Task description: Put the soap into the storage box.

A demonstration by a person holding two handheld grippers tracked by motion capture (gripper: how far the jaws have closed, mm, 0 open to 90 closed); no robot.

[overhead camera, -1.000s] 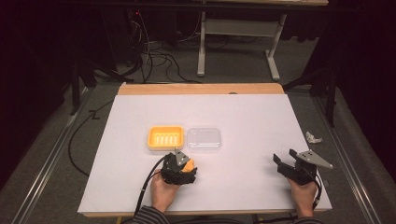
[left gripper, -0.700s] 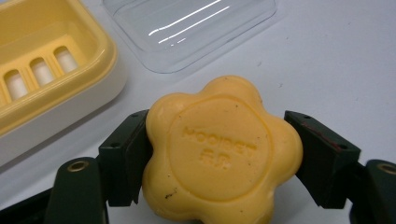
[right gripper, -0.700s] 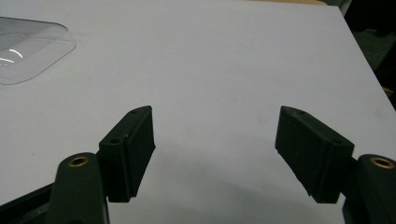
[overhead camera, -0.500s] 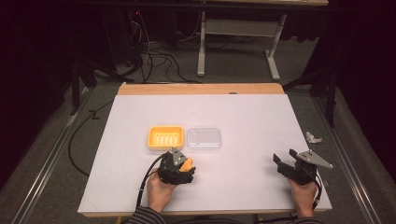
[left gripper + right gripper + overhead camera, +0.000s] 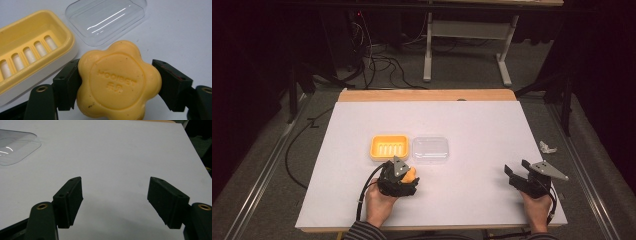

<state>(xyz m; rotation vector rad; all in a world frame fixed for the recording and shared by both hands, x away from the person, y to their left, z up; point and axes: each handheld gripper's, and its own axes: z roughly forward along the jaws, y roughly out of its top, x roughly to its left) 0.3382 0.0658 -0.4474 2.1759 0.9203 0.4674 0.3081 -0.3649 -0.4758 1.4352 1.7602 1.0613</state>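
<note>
A flower-shaped orange soap (image 5: 117, 82) with raised lettering sits between the jaws of my left gripper (image 5: 117, 83), which is shut on it. In the high view that left gripper (image 5: 404, 176) and soap (image 5: 411, 175) hover just in front of the yellow soap dish (image 5: 389, 147), whose slotted tray (image 5: 30, 53) holds nothing. A clear plastic lid (image 5: 430, 149) lies beside the dish on its right, also seen as the transparent lid (image 5: 106, 20). My right gripper (image 5: 518, 171) rests near the table's front right, open, with nothing between its jaws (image 5: 115, 200).
The white table (image 5: 472, 125) carries a wooden strip along its far edge. A small crumpled scrap (image 5: 548, 147) lies off the right edge. Cables and a desk frame (image 5: 467, 45) are on the floor beyond the table.
The left gripper has shifted slightly with the soap still held. The right gripper has stayed put.
</note>
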